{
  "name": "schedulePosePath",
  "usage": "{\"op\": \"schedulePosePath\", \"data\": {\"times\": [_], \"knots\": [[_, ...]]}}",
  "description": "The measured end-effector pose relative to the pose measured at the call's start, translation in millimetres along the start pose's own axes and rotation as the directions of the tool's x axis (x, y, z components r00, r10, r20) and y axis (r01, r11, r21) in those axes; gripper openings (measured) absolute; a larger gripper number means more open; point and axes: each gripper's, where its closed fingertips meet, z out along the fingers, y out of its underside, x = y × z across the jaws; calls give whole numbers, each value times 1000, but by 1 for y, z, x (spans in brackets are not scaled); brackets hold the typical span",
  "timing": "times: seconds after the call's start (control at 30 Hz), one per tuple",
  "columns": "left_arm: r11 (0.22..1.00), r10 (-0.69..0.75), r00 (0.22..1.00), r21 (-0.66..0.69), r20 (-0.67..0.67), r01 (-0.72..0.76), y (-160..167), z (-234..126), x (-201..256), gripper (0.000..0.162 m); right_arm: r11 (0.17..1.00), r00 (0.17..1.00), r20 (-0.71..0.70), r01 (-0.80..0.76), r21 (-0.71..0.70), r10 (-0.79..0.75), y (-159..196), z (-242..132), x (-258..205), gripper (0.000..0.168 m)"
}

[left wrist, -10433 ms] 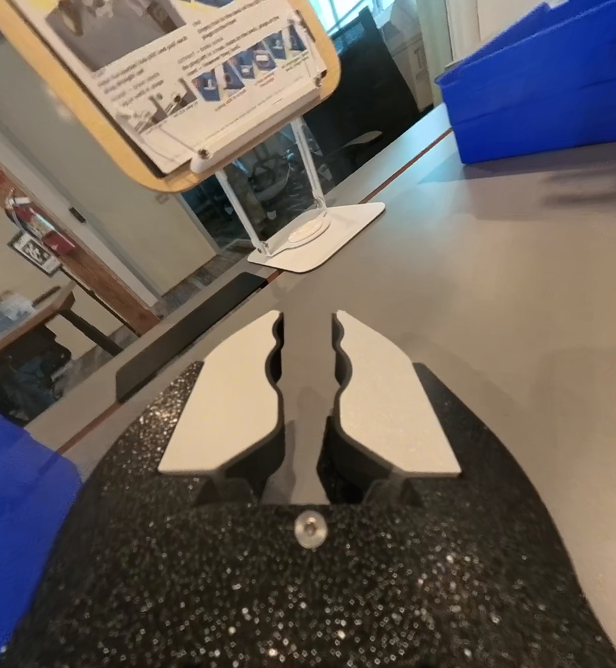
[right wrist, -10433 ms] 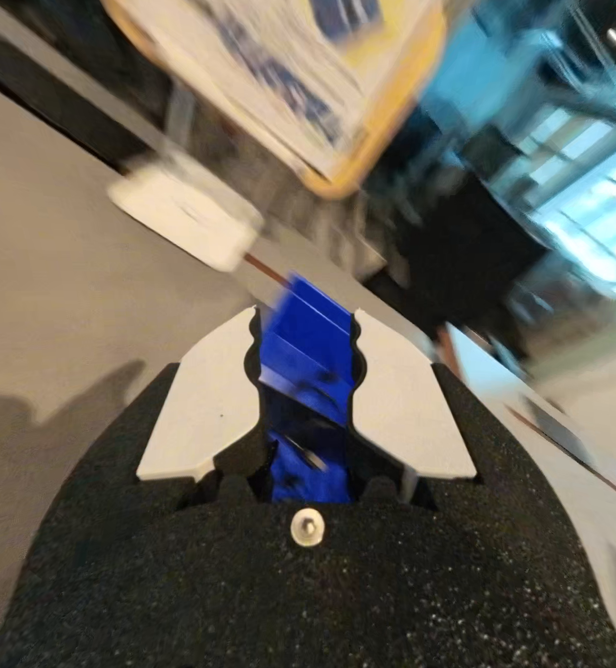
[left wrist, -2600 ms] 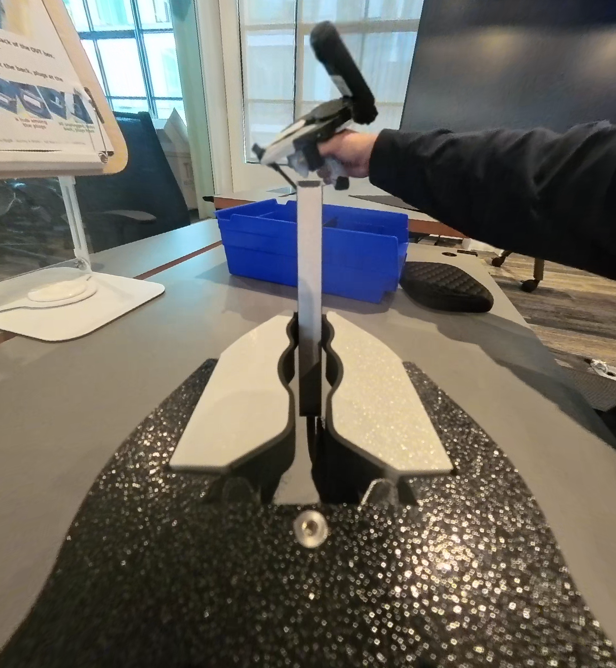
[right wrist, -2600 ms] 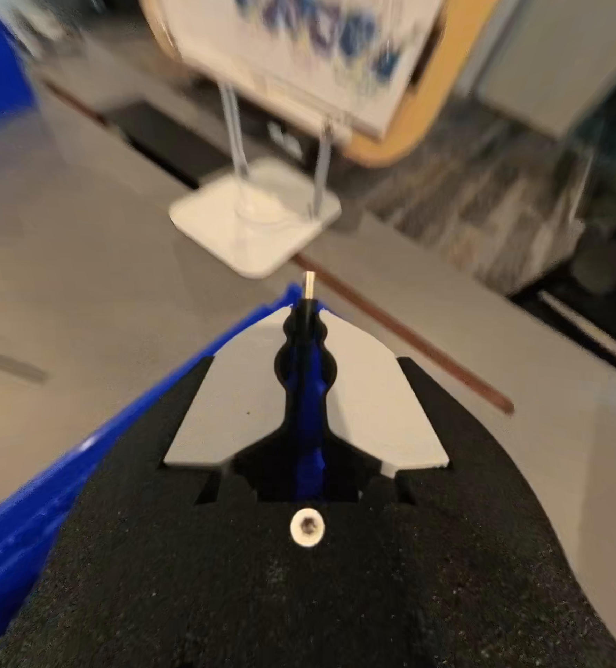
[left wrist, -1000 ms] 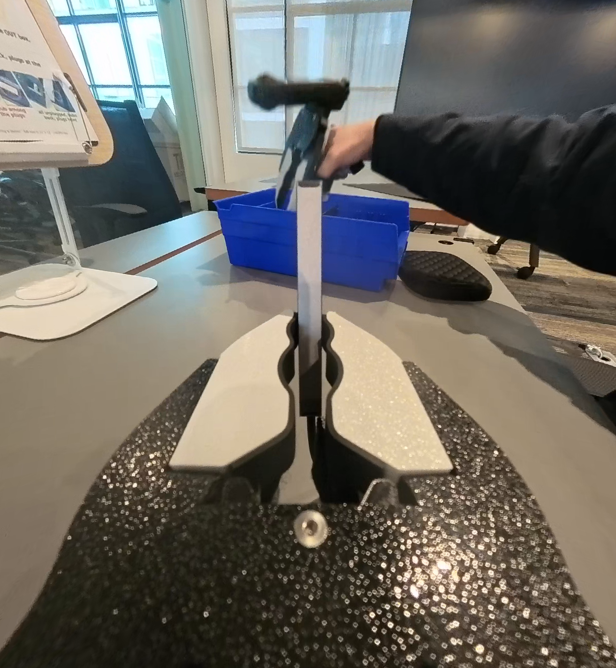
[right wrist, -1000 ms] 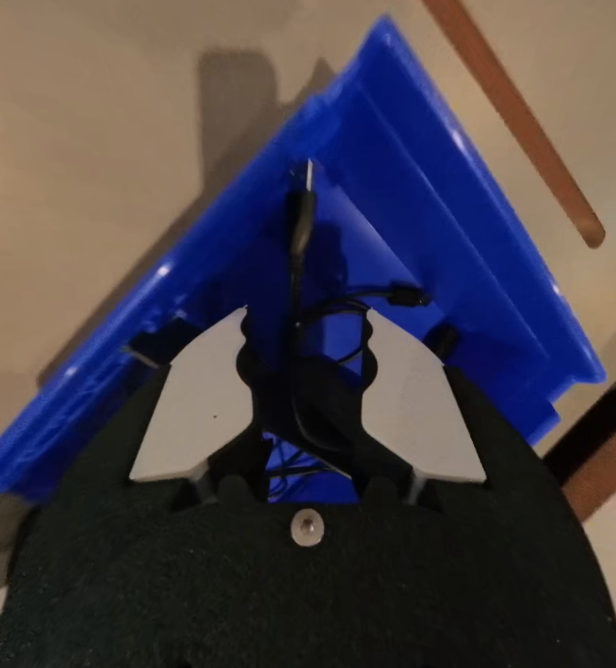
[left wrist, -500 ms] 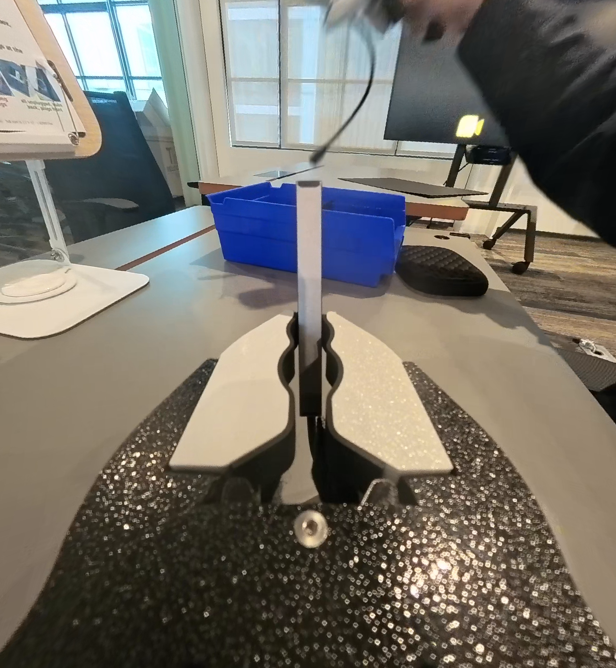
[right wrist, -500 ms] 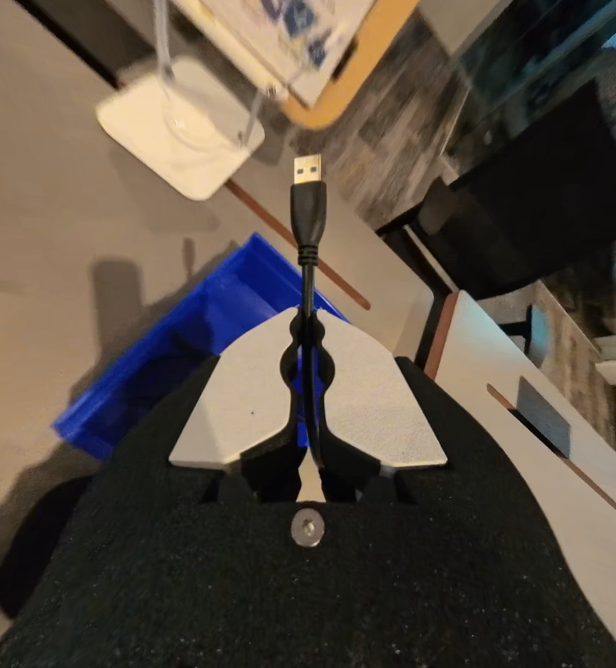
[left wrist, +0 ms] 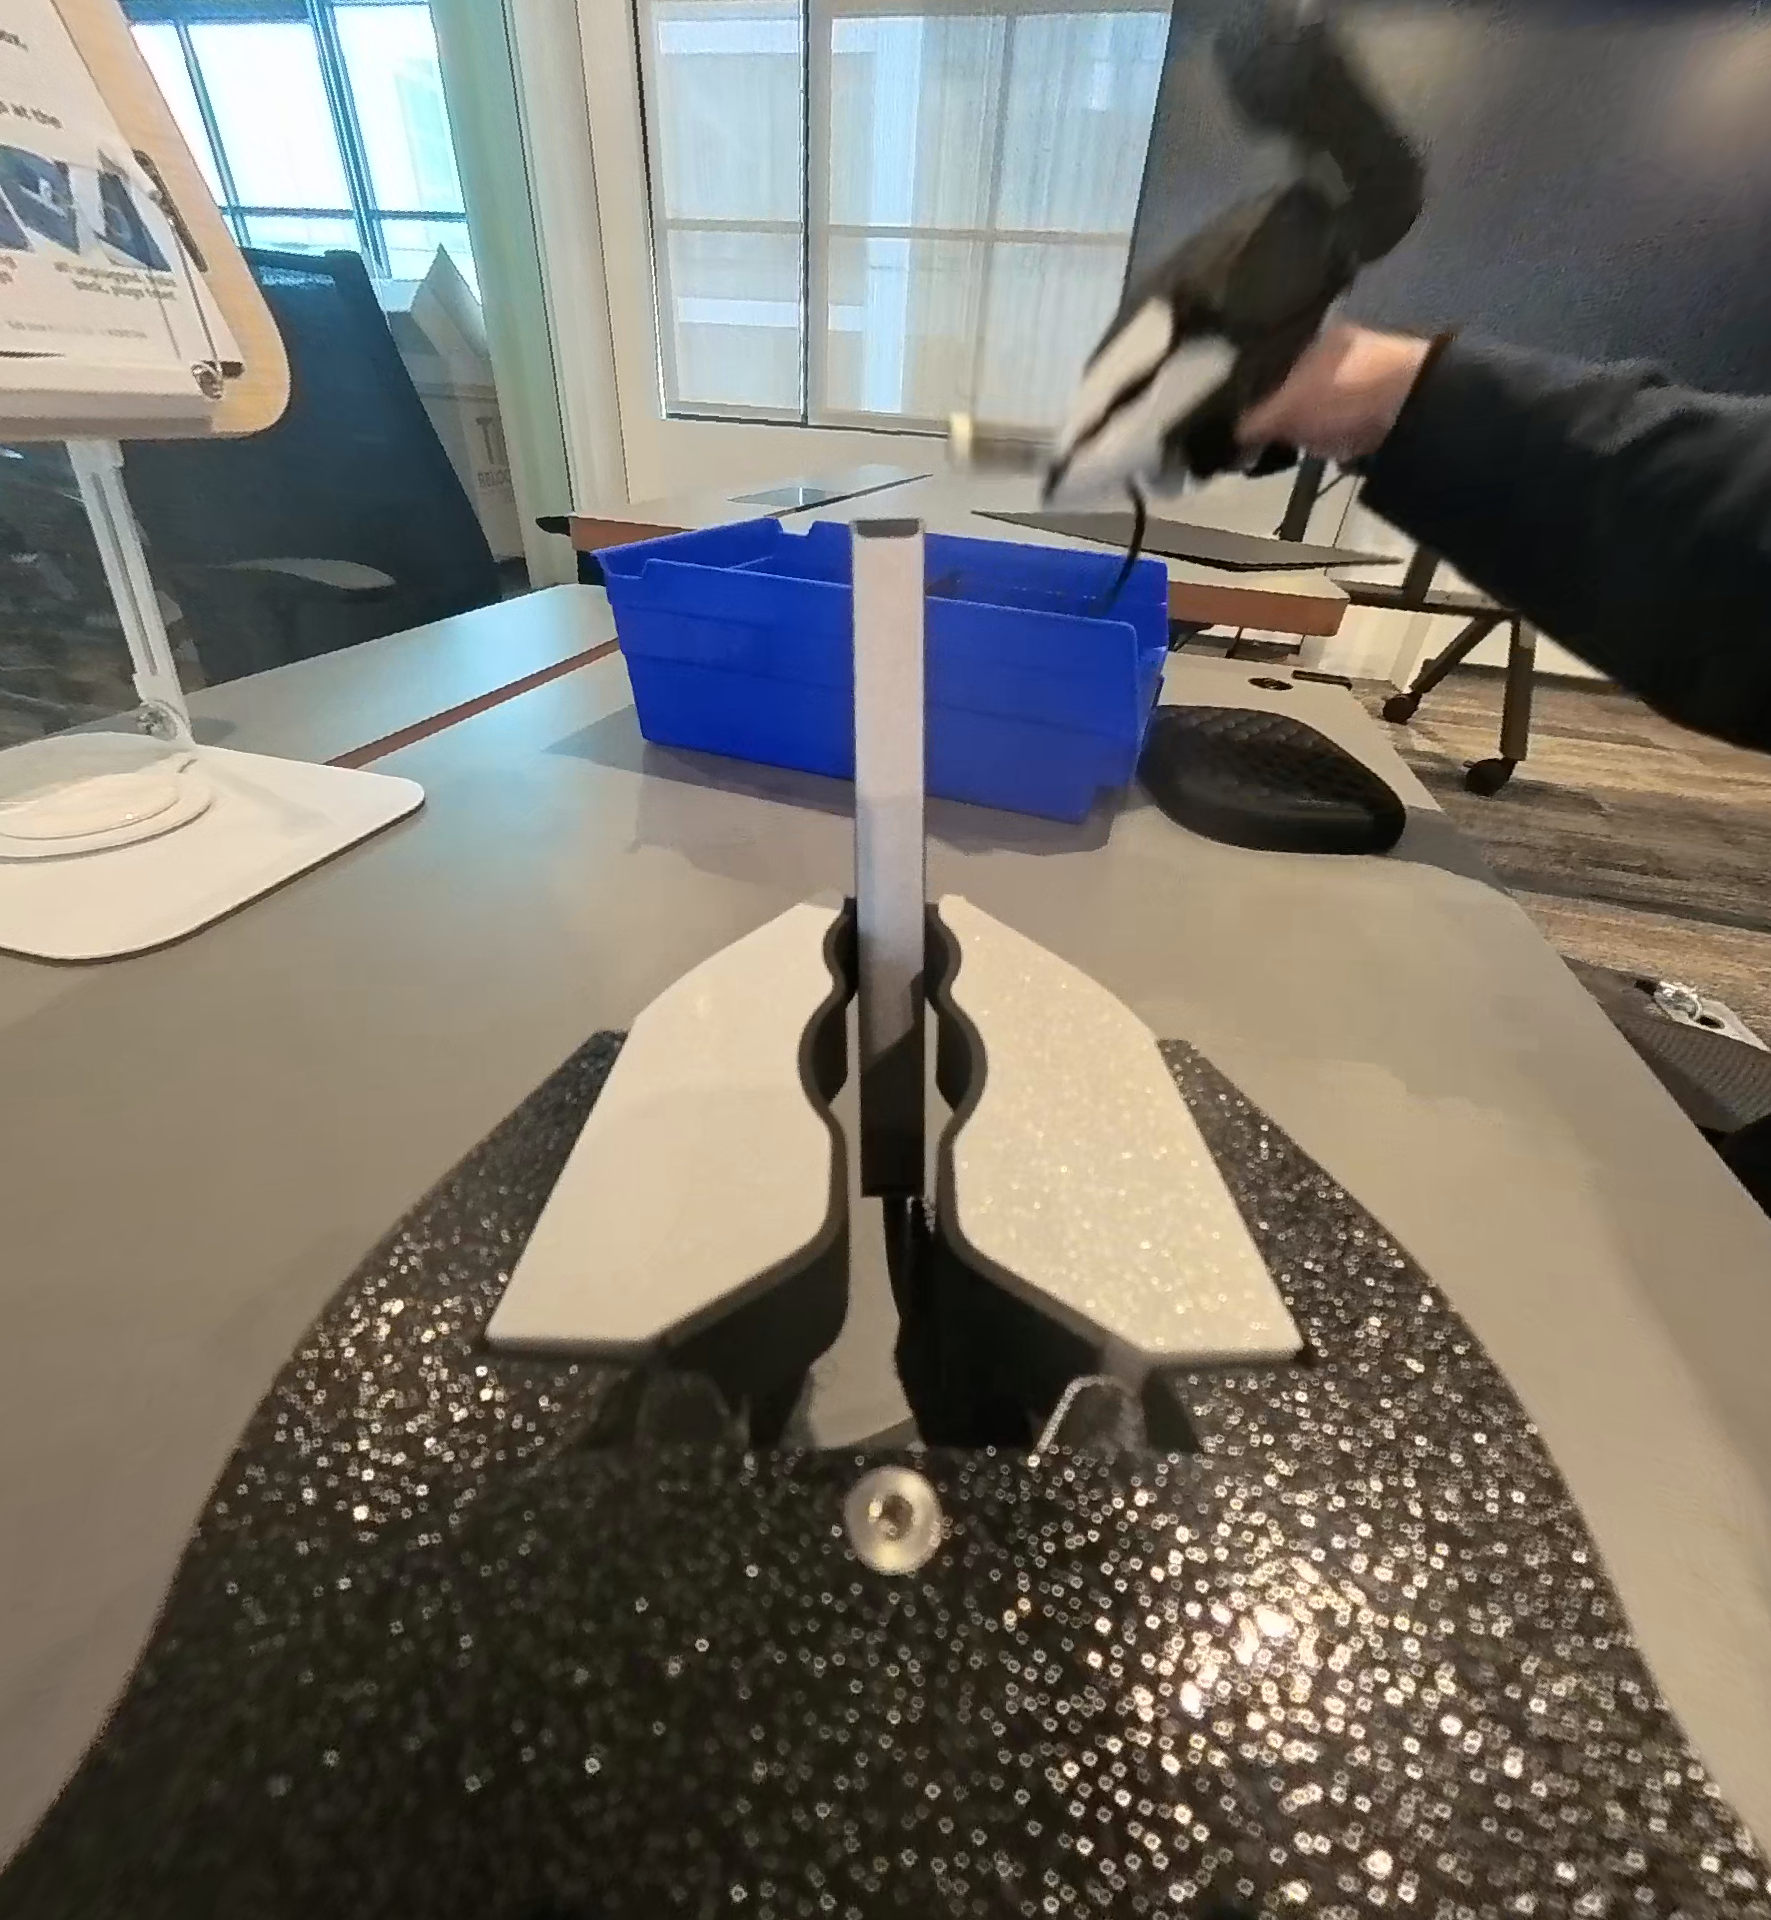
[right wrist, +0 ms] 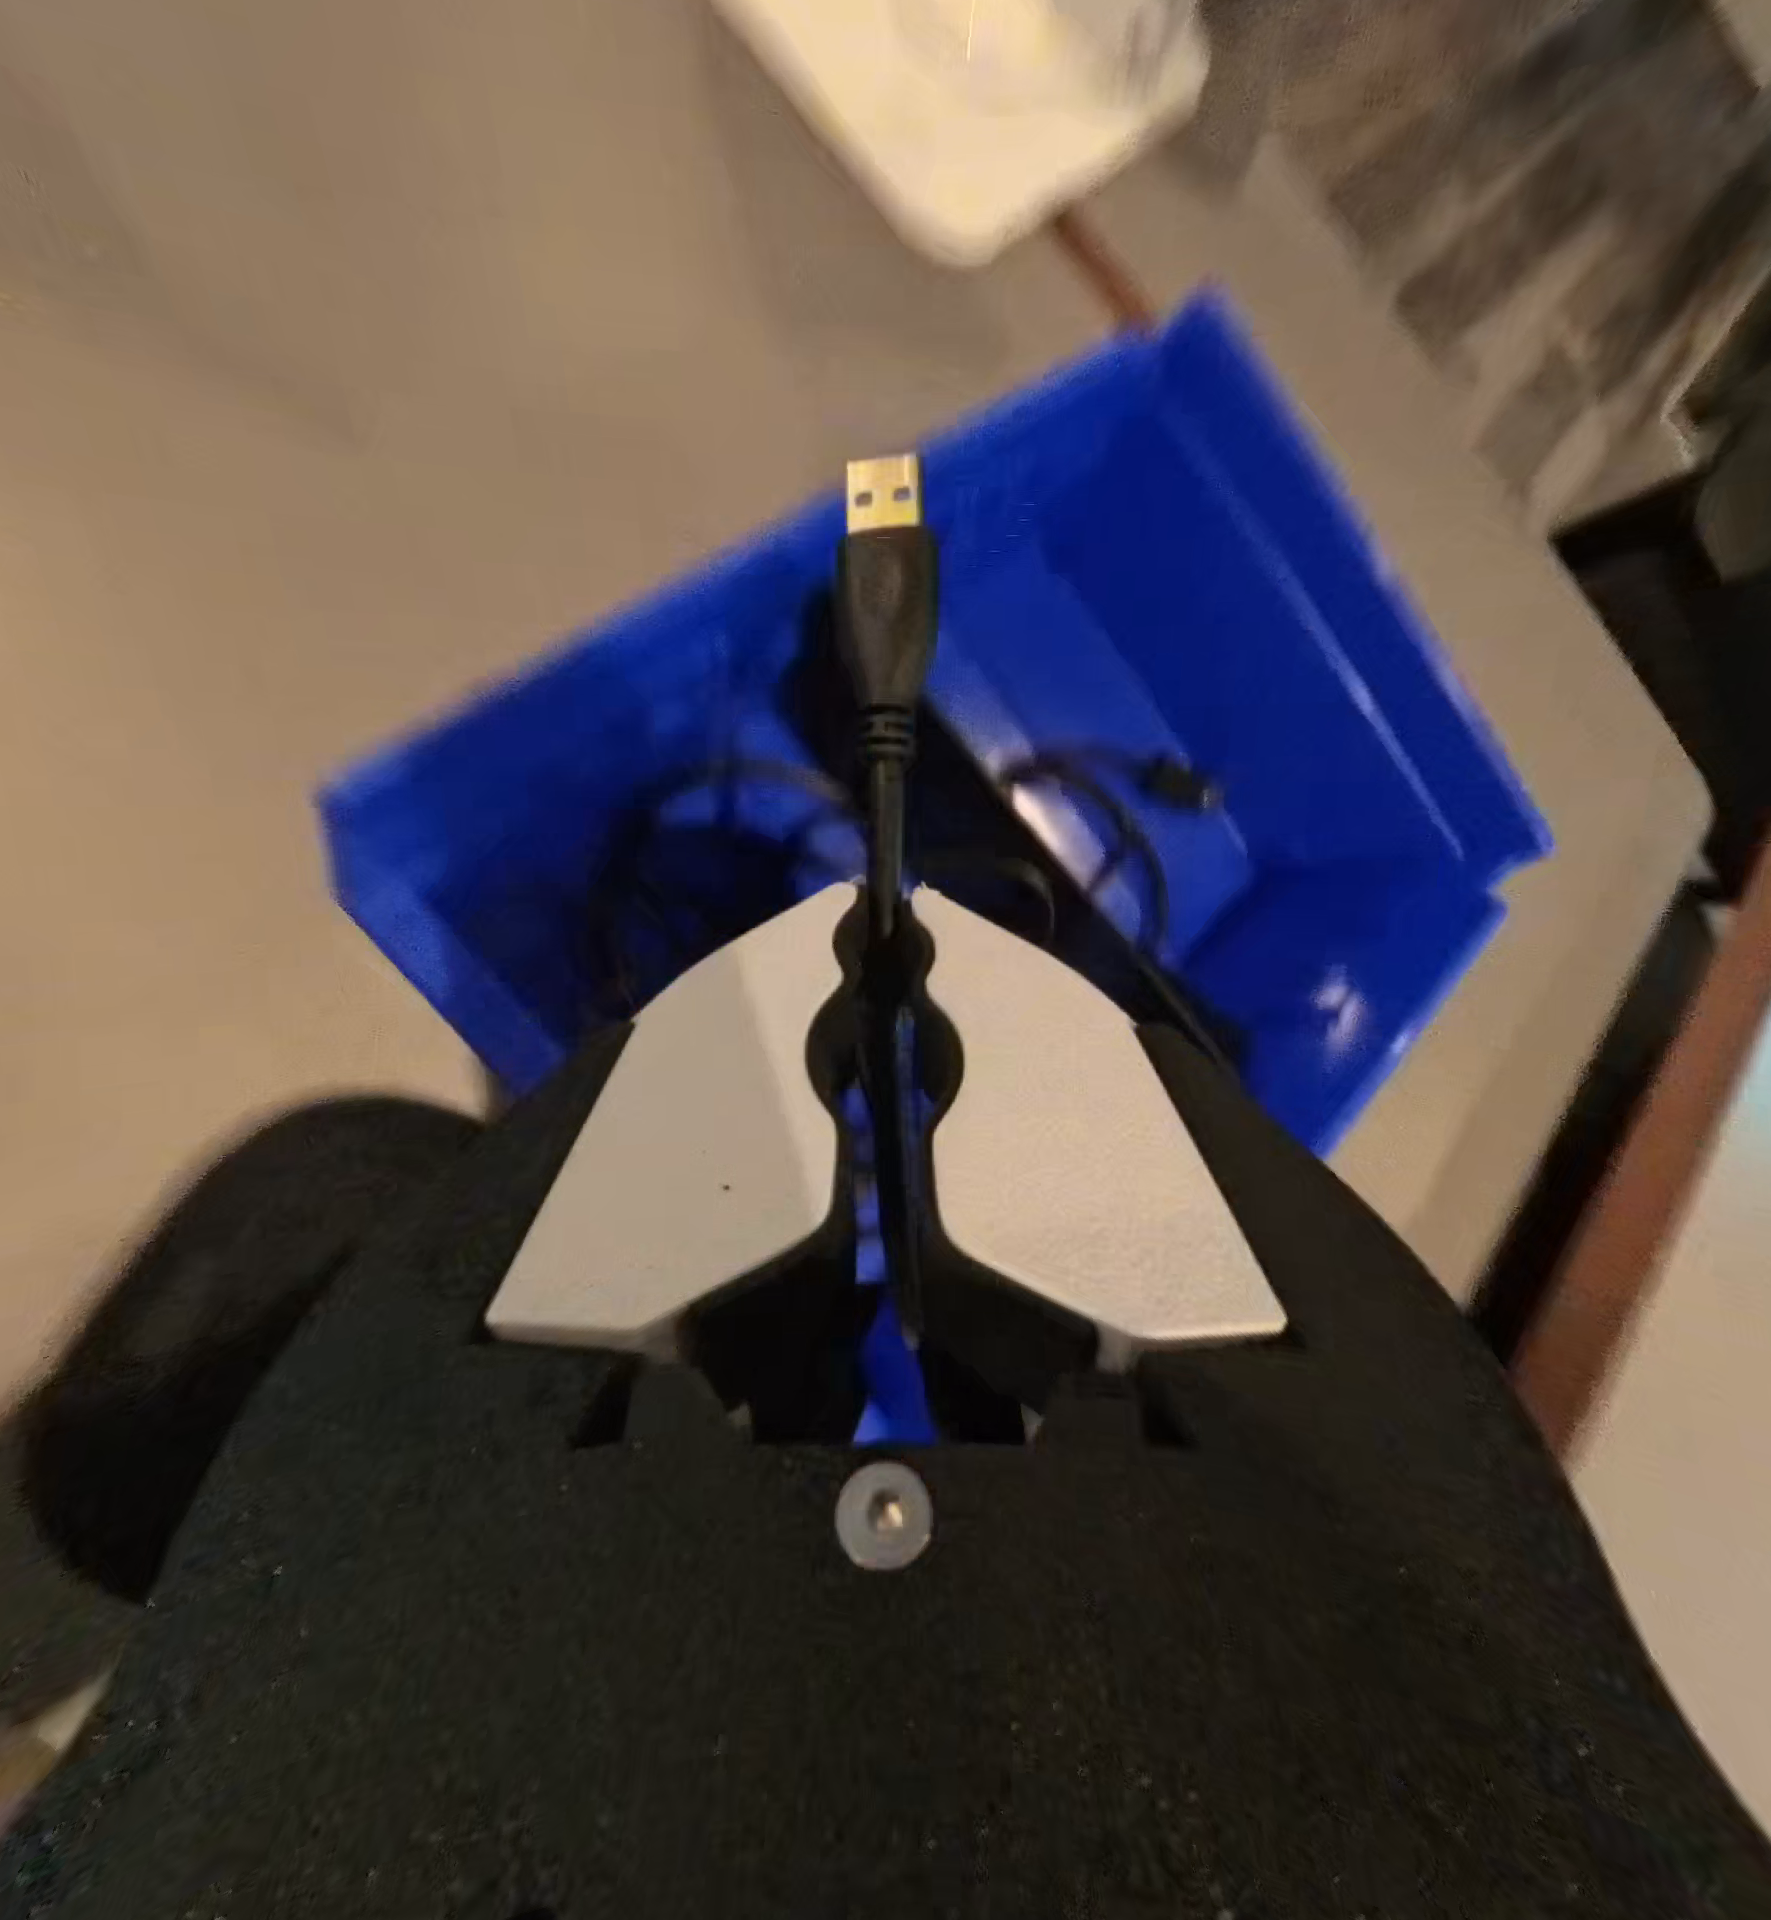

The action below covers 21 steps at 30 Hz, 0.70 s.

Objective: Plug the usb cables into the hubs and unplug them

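My left gripper (left wrist: pixel 889 914) is shut on a slim silver and black USB hub (left wrist: pixel 887 727) that sticks out forward above the grey table (left wrist: pixel 341 1039). My right gripper (right wrist: pixel 887 894) is shut on a black USB cable (right wrist: pixel 885 665), its gold plug pointing forward past the fingertips. It hangs above the blue bin (right wrist: pixel 1276 644). In the left wrist view the right gripper (left wrist: pixel 1099 416) is blurred, held high at the upper right over the blue bin (left wrist: pixel 881 665), with the cable trailing down into it.
More black cables (right wrist: pixel 1109 821) lie in the bin. A black wrist rest (left wrist: pixel 1276 790) sits right of the bin. A white stand base (left wrist: pixel 133 821) with a clipboard (left wrist: pixel 81 208) is at the left. A sleeved arm (left wrist: pixel 1639 540) reaches in from the right.
The right gripper closed on the cable in the bin, lifted it up high, and has now swung lower to the right of the hub. The left gripper and hub stayed put.
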Motion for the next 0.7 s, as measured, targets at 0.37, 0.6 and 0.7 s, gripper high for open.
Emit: {"op": "schedulePosePath", "data": {"times": [0.37, 0.6, 0.7], "knots": [[999, 33, 999, -6, -38, -33, 0, 3, 9, 11, 747, 938, 166, 342, -569, -303, 54, 43, -13, 64], [995, 99, 995, -3, -17, -99, -7, 3, 13, 11, 988, 998, 25, 55, -146, -52, -67, -8, -14, 88], [987, 158, 987, -24, -16, -158, -8, 5, 19, 11, 952, 914, 320, 171, 255, -250, -162, -11, -127, 67]]}}
